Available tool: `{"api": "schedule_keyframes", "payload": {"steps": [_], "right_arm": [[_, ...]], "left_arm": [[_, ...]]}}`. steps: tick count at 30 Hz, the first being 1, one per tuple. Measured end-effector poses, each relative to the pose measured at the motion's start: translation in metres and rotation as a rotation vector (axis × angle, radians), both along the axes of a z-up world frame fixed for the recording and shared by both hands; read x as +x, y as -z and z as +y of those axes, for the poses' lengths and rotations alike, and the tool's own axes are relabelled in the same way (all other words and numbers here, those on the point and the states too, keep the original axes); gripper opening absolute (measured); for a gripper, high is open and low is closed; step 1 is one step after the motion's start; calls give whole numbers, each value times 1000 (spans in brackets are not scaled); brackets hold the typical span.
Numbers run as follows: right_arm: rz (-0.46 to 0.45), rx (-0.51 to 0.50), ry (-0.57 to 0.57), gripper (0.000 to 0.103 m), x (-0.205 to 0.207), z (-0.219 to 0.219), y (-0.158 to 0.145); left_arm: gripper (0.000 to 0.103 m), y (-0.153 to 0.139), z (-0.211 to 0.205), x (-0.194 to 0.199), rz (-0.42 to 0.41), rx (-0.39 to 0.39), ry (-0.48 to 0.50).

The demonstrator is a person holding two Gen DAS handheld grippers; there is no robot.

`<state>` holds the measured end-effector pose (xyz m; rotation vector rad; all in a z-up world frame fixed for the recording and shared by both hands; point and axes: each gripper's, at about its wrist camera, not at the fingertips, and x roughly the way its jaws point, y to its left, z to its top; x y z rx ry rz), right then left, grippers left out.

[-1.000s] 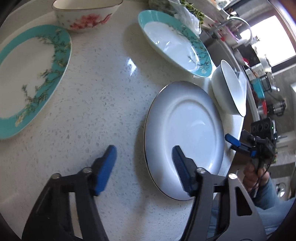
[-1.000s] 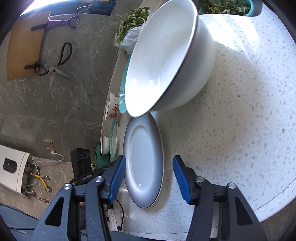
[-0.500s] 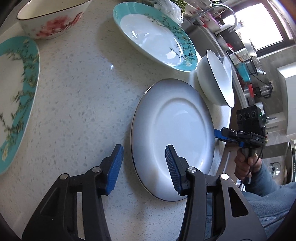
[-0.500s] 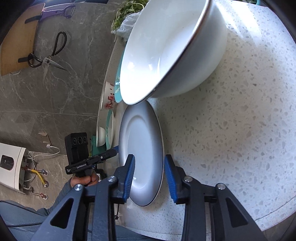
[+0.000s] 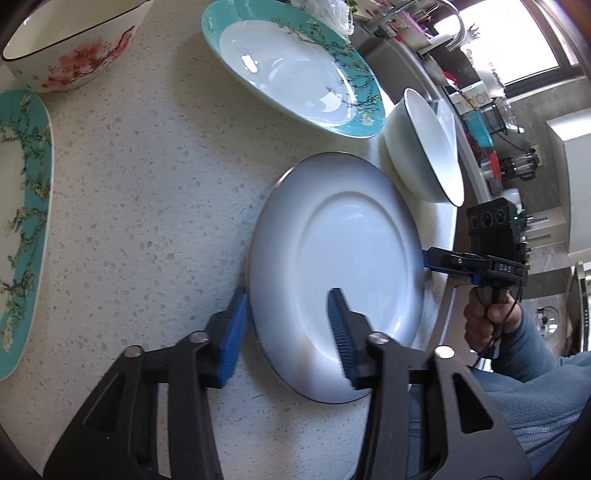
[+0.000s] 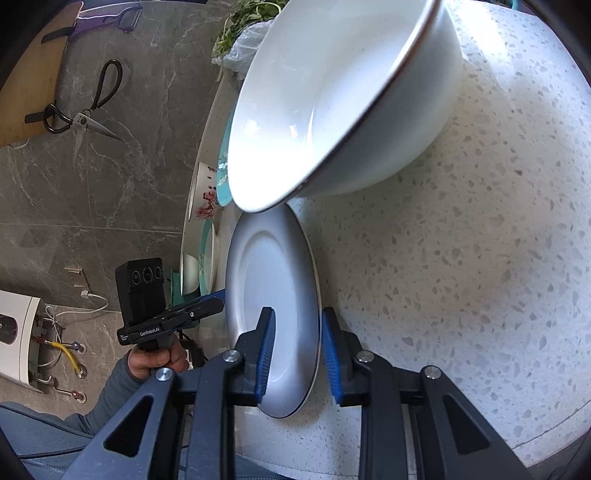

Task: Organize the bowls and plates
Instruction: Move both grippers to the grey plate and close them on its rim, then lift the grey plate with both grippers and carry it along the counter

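Observation:
A pale blue-grey plate [image 5: 343,258] lies on the speckled counter. My left gripper [image 5: 288,325] straddles its near rim, one blue pad outside, one over the plate, jaws still apart. My right gripper [image 6: 295,350] straddles the opposite rim of the same plate [image 6: 266,280], its pads close to the rim on both sides; it also shows in the left wrist view [image 5: 436,258]. A white bowl [image 6: 325,99] sits just beyond the plate. Two teal floral plates [image 5: 295,62] [image 5: 18,221] and a pink-flowered bowl [image 5: 74,48] lie farther off.
The counter's edge runs close behind the grey plate on the right gripper's side. A sink with a tap [image 5: 424,22] and bagged greens [image 6: 243,40] lie beyond the teal plate. Scissors [image 6: 85,114] hang on the grey wall.
Both grippers have moved in onto the grey plate's opposite rims and narrowed. The left pad now touches the rim's outside; the right jaws have closed around the rim.

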<state>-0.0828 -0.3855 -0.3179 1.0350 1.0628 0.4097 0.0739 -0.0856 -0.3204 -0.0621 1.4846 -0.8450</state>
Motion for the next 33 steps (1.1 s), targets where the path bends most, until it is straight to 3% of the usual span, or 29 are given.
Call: {"api": "schedule_keyframes", "payload": {"steps": [4,8,13,17,20,33], "right_arm": [[29,9,3,24,1,1,2],[65,5,5,12,0,0,5],[94,68,22,12,-4,-3,11],[97,90,38,12,-6,-4,13],[92,72,36,12,-4,-3,12],[90,18,23,13,4,7,5]], "left_arm": [[27,1,5,2,4,6,-5],[27,1,7,3,11,15,-5],[27,2,9,4,26,8,-29],[24,-2,2,1,-11,56,0],[19,-3,0,1,-29,92,5],[19,-4,-1,-5,-58,129,-16]]}}
